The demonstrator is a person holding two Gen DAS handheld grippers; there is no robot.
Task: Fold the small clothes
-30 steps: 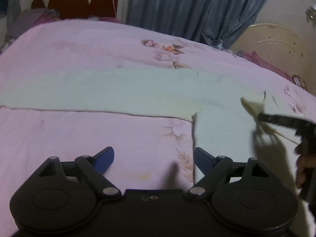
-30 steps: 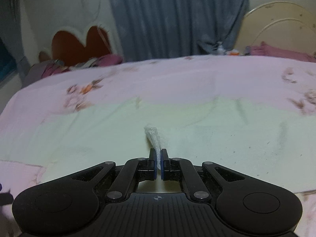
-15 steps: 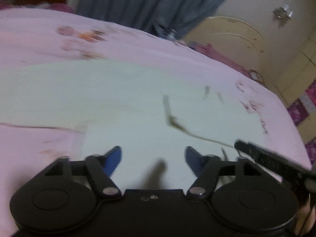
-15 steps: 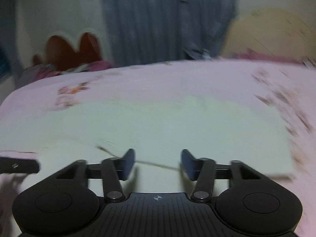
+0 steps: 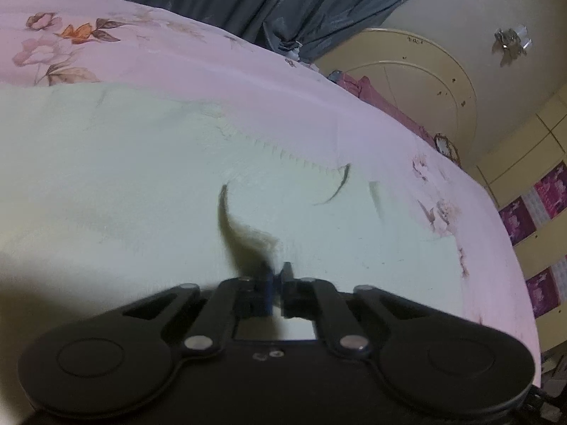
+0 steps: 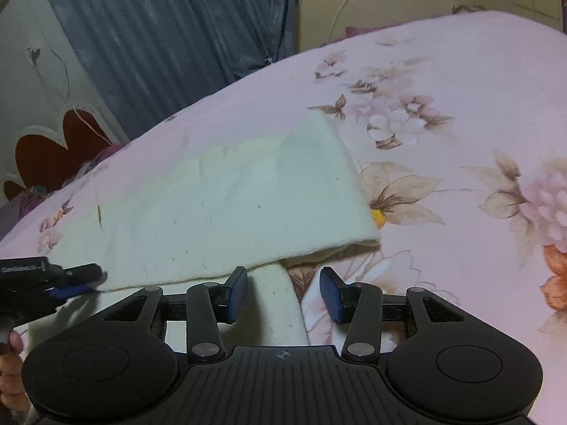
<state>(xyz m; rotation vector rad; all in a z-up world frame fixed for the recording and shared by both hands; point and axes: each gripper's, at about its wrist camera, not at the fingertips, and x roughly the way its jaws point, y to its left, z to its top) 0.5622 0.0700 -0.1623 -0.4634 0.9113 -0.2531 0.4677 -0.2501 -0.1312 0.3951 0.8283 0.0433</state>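
The pale cloth (image 6: pixel 230 205) lies on the pink bedspread (image 6: pixel 460 106), its long axis running lower left to upper right. The left gripper (image 5: pixel 276 276) is clenched on its near edge; the right gripper (image 6: pixel 283 292), released, straddles a lower layer at the bottom centre.

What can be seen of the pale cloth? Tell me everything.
The cloth is pale cream-green, soft and fuzzy, speckled with lint. It lies on the pink floral bedspread, its top layer folded over with a strip showing beneath. The left tongs are shut on its near edge, lifting a peak; the right tongs stand open over it.
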